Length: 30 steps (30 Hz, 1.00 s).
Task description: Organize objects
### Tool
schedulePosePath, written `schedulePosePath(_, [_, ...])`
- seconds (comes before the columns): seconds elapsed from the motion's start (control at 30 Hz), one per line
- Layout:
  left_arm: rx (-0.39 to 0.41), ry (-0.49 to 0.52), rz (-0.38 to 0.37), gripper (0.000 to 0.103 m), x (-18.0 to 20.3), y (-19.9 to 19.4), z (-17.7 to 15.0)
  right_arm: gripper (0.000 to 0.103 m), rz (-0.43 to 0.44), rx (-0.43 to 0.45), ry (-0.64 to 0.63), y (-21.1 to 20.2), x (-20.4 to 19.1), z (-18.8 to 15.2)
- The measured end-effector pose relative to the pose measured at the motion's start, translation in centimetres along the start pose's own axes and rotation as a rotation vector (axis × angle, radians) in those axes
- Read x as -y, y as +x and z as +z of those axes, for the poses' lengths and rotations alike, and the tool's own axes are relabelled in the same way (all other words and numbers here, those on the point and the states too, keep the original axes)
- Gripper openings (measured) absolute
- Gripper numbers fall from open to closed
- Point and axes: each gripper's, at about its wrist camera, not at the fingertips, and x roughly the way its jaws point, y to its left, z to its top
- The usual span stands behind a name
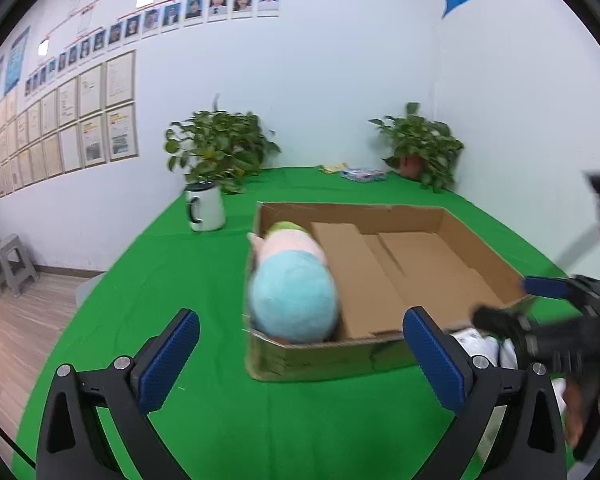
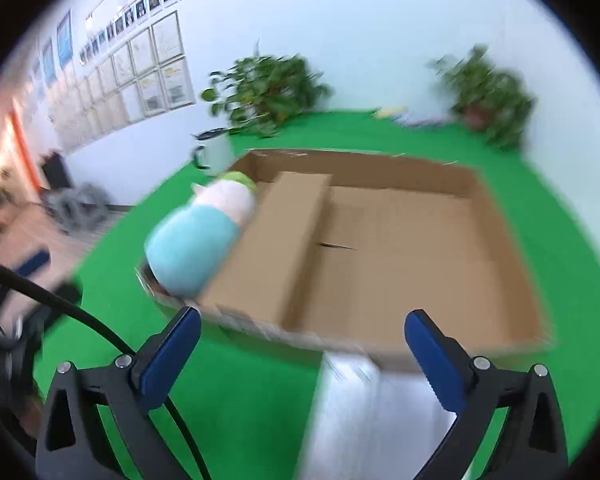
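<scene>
Evidently the packing is under way: one plush toy [image 1: 292,284] already lies in the left end of the single cardboard box [image 1: 456,216], which sits mid-surface on the green surface [image 1: 204,264], its remaining floor bare. Just near of the box's near wall lies one white packet [image 2: 364,408], blurred, its kind unclear; it looks the likely next item. The left claw [image 1: 300,356] is spread wide and holds nothing, hovering near of the box's left corner. The right claw [image 2: 302,356] is likewise wide apart and empty, poised above the white packet. The next move, I judge, calls for lowering the right claw astride that packet, closing, then lifting it over the near wall into the open right part of the box. Beyond, I count one white mug [image 1: 204,208] left of the box, two potted plants [image 1: 220,148] at the far edge, and some small flat items [image 1: 360,174] between them.
</scene>
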Motion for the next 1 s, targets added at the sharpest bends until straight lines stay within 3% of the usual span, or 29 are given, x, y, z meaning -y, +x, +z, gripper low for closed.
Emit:
schedulePosePath(0.07, [0.0,-0.001,-0.031,0.102,1.3,-0.4,-0.3,0.101,-0.094,0.051,-0.056,-2.8,-0.7,-1.8])
schedulePosePath(0.2, [-0.003,-0.013,-0.093,0.102,3.9,-1.4,-1.2,0.102,-0.075,0.057,0.018,-6.4,0.6,-4.5])
schedulePosePath(0.4, [-0.034,-0.048,-0.141,0.1,6.1,-2.1,-2.4,0.102,-0.068,0.041,0.014,-8.1,0.8,-6.5])
schedulePosePath(0.5, [-0.049,-0.065,-0.161,0.09,6.7,-2.3,-2.6,0.102,-0.037,0.04,0.028,-8.6,0.7,-7.2])
schedulePosePath(0.57, [-0.057,-0.077,-0.175,0.072,6.6,-2.2,-2.5,0.101,-0.012,0.039,0.043,-9.2,1.0,-7.7])
schedulePosePath(0.67, [-0.071,-0.093,-0.202,0.055,6.4,-2.3,-2.3,0.102,0.029,0.043,0.048,-9.5,0.9,-7.9])
schedulePosePath(0.73, [-0.075,-0.115,-0.229,0.055,5.7,-2.3,-2.1,0.102,0.075,0.038,0.035,-9.4,0.4,-8.2])
schedulePosePath(0.83, [-0.092,-0.134,-0.239,0.069,5.0,-1.9,-2.1,0.102,0.243,-0.007,0.005,-8.7,-0.4,-8.8])
schedulePosePath(0.87, [-0.106,-0.137,-0.24,0.074,4.8,-1.6,-2.2,0.102,0.242,-0.011,-0.011,-8.4,-0.8,-9.0])
schedulePosePath(1.0, [-0.211,-0.177,-0.291,0.074,3.9,1.0,-3.5,0.099,0.16,-0.069,-0.031,-5.9,-1.5,-10.2])
